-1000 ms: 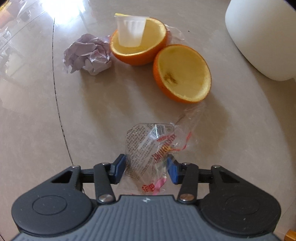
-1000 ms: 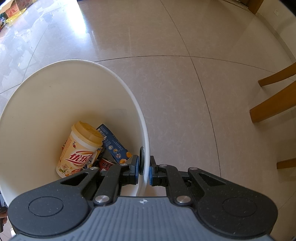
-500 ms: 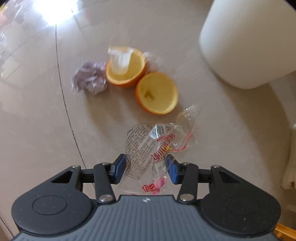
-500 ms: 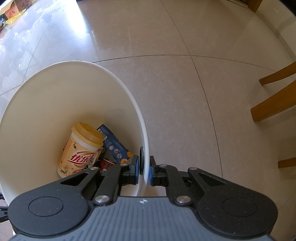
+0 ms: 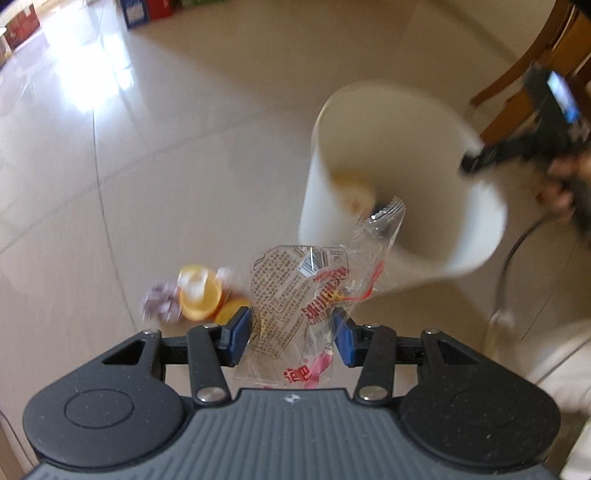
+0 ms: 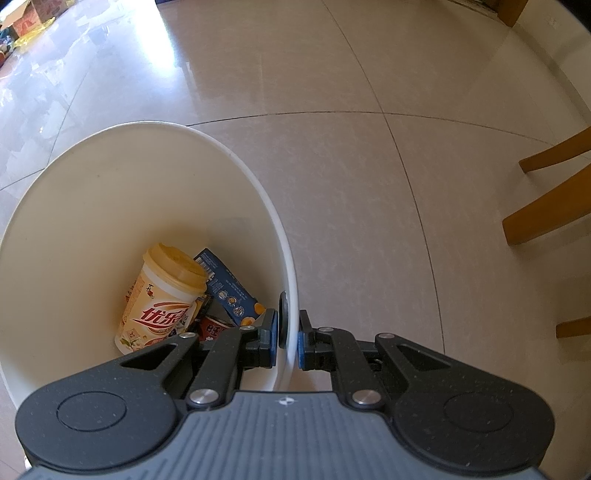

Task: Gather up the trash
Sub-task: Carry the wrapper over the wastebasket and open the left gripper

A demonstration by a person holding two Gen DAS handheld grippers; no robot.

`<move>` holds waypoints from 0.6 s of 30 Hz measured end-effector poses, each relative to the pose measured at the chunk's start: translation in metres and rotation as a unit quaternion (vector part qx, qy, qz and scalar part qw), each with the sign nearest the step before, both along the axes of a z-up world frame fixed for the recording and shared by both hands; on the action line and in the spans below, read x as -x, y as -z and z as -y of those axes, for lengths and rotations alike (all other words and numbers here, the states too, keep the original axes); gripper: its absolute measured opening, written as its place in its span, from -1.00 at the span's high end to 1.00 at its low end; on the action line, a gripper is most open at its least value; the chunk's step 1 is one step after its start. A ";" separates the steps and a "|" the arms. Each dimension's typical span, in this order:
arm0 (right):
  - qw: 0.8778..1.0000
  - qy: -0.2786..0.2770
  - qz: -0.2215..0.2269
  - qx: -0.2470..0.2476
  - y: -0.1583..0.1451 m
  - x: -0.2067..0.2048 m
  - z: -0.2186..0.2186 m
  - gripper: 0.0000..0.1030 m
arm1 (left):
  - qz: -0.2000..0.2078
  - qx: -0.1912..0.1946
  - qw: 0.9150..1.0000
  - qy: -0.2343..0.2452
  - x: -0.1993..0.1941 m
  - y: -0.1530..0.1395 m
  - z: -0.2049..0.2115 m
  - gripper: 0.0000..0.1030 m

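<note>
My left gripper (image 5: 291, 334) is shut on a clear plastic wrapper (image 5: 295, 295) with red print, held up off the floor. Beyond it stands the white bin (image 5: 388, 192), blurred, its mouth tilted toward me. My right gripper (image 6: 287, 341) is shut on the white bin's rim (image 6: 290, 295), one pad inside and one outside; in the left wrist view the right gripper (image 5: 517, 147) shows at the bin's far edge. Inside the bin lie a milk-tea cup (image 6: 162, 299), a blue carton (image 6: 229, 291) and a red can (image 6: 214, 326).
On the tiled floor below the left gripper lie two hollow orange halves (image 5: 201, 295), one holding a small clear cup, and a crumpled paper ball (image 5: 160, 304). Wooden chair legs (image 6: 546, 206) stand at the right. Boxes (image 5: 147, 11) sit far back. A hand (image 5: 561, 188) holds the right gripper.
The left gripper has risen with the wrapper; the orange halves and paper ball have dropped away below, and the bin's open mouth has come into view. The right gripper's hold on the rim is unchanged.
</note>
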State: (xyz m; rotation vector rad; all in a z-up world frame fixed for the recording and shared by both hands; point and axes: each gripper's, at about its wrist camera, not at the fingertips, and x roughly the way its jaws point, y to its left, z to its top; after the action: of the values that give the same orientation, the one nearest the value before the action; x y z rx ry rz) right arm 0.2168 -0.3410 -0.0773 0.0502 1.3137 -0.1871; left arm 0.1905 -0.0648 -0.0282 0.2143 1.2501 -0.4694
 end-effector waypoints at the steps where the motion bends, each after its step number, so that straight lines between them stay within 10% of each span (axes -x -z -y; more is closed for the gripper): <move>1: 1.000 -0.002 0.000 0.002 0.000 0.000 -0.001 0.76 | 0.006 0.009 1.000 0.001 -0.004 -0.009 0.010 0.09; 13: 1.000 -0.003 0.002 -0.008 -0.001 0.001 0.002 0.77 | 0.019 0.080 0.996 0.030 -0.025 -0.022 0.112 0.07; 18: 1.000 -0.008 -0.001 -0.014 -0.001 0.003 0.005 0.77 | 0.025 0.072 0.996 0.036 -0.020 -0.014 0.123 -0.59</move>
State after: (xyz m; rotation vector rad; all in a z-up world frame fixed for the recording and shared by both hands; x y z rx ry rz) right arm 0.2142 -0.3457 -0.0763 0.0631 1.3183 -0.1547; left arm 0.2105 -0.1879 -0.0144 0.1490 1.1572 -0.6105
